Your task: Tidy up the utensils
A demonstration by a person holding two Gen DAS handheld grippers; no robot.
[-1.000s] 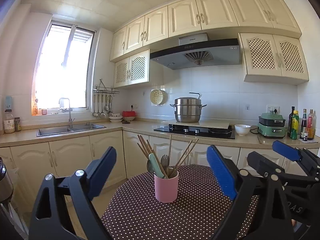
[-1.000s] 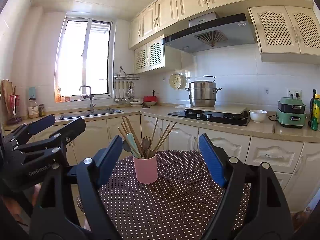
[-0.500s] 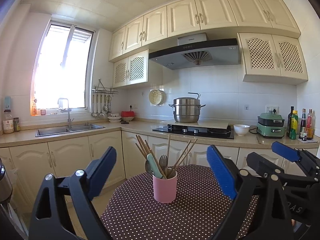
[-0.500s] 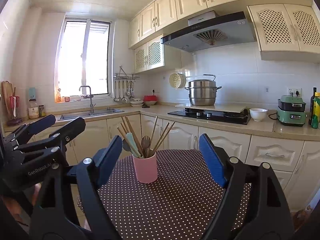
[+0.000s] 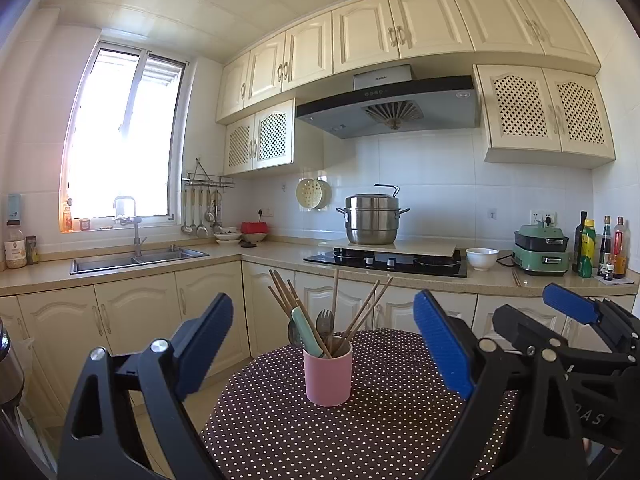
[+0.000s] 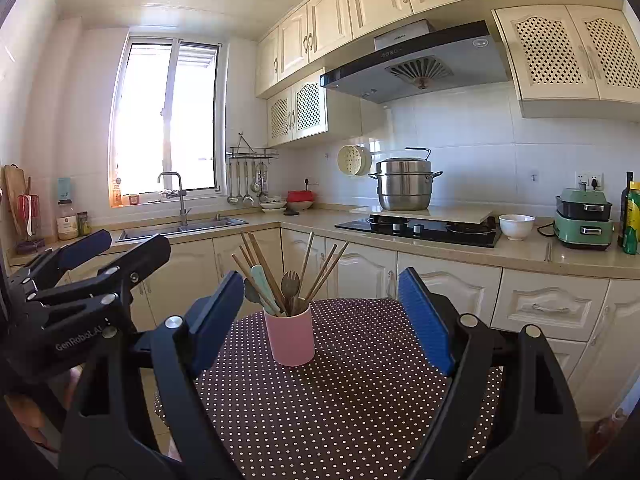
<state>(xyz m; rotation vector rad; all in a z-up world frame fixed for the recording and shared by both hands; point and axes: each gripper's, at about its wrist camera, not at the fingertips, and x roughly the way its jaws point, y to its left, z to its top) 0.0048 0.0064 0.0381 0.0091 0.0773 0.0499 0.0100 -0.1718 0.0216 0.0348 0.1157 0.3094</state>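
Note:
A pink cup stands upright on a round table with a dark polka-dot cloth. It holds several wooden chopsticks, a mint-handled utensil and a metal spork. My left gripper is open, well short of the cup, nothing between its blue pads. My right gripper is also open and empty, hovering over the table's near side. Each gripper shows at the edge of the other's view.
Behind the table runs an L-shaped counter with a sink, a hob carrying a steel pot, a white bowl, a green cooker and bottles. Ladles hang from a wall rack.

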